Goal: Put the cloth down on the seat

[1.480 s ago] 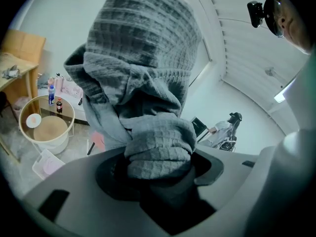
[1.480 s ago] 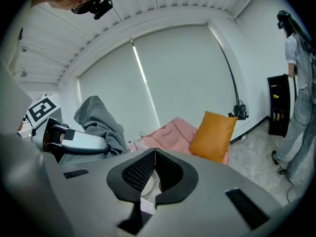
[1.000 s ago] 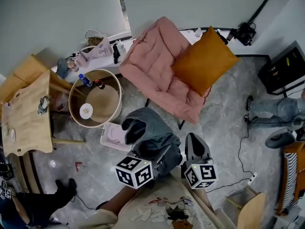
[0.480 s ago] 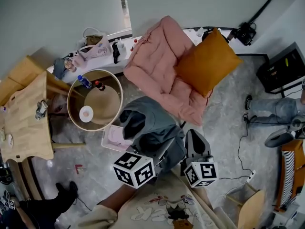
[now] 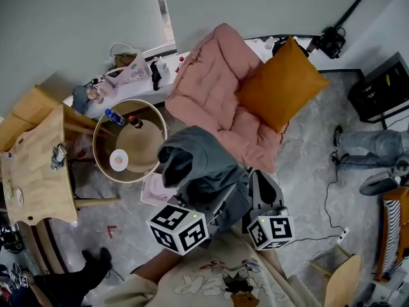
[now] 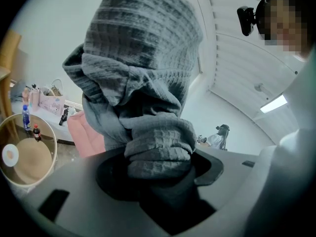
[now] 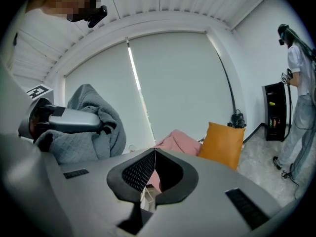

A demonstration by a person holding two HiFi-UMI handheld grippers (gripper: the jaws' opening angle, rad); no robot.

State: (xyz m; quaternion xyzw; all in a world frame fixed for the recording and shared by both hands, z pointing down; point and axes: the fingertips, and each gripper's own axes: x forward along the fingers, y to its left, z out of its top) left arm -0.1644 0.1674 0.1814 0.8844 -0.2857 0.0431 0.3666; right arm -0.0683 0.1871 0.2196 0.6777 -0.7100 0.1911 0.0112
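Observation:
A grey waffle-knit cloth point(image 5: 201, 165) hangs bunched in the air just in front of the pink cushioned seat point(image 5: 211, 88). My left gripper point(image 5: 220, 203) is shut on it. In the left gripper view the cloth point(image 6: 143, 83) wells up out of the jaws of the left gripper point(image 6: 158, 162) and fills the middle. My right gripper point(image 5: 262, 187) hovers beside the cloth on the right, shut, with nothing in it; in its own view the right gripper point(image 7: 154, 152) has its tips together. That view also shows the cloth point(image 7: 94, 127), the seat point(image 7: 175, 142) and an orange pillow point(image 7: 222, 137).
The orange pillow point(image 5: 281, 85) lies on the seat's right half. A round wooden tub table point(image 5: 131, 139) with bottles stands to the left, with a pale box point(image 5: 153, 187) on the floor near it. A person's legs point(image 5: 370, 146) and cables lie at the right.
The cloth and my left gripper have edged a little closer to the seat. The right gripper has stayed beside them, still shut.

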